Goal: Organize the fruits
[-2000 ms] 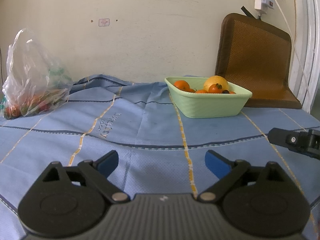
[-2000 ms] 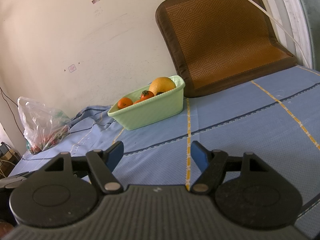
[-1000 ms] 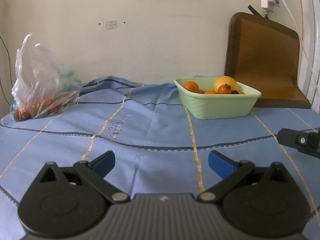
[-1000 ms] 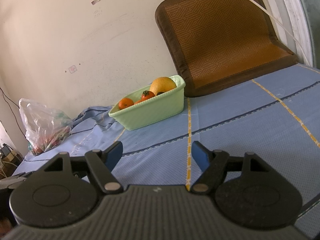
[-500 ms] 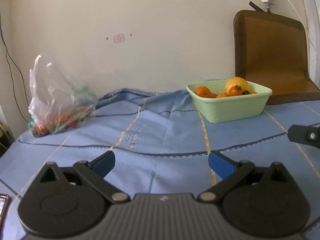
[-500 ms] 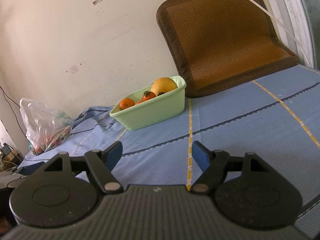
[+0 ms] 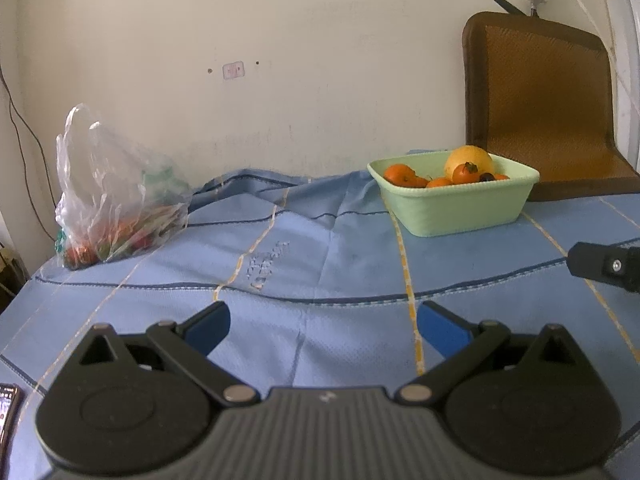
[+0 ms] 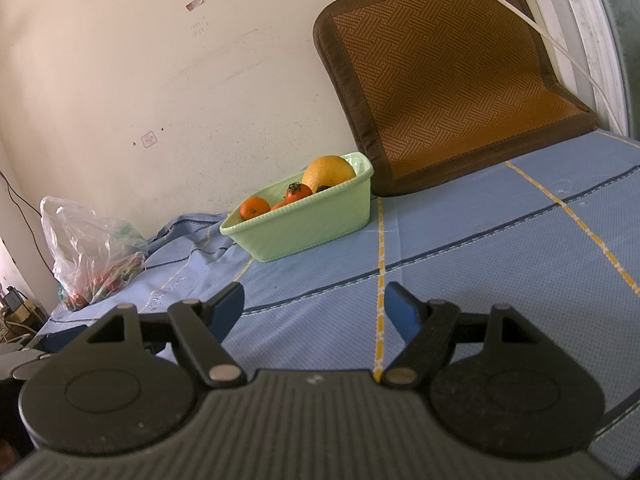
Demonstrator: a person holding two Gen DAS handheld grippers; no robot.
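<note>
A pale green tub (image 7: 460, 208) sits on the blue cloth at the back right, holding several small oranges (image 7: 398, 174) and a large yellow fruit (image 7: 470, 160); the tub also shows in the right wrist view (image 8: 304, 224). A clear plastic bag (image 7: 112, 196) with red and green produce lies at the back left, and it also shows in the right wrist view (image 8: 92, 256). My left gripper (image 7: 322, 326) is open and empty, low over the cloth near its front. My right gripper (image 8: 314, 308) is open and empty; part of it pokes into the left wrist view (image 7: 604, 266).
A brown woven mat (image 8: 448, 72) leans on the wall behind the tub. A white cable (image 8: 560, 44) hangs across it. A phone (image 7: 8, 408) lies at the front left edge. The cloth (image 7: 320, 248) is rumpled near the wall.
My left gripper has pulled back and swung left, so the bag and tub look farther off and the phone has come into view. My right gripper has hardly moved.
</note>
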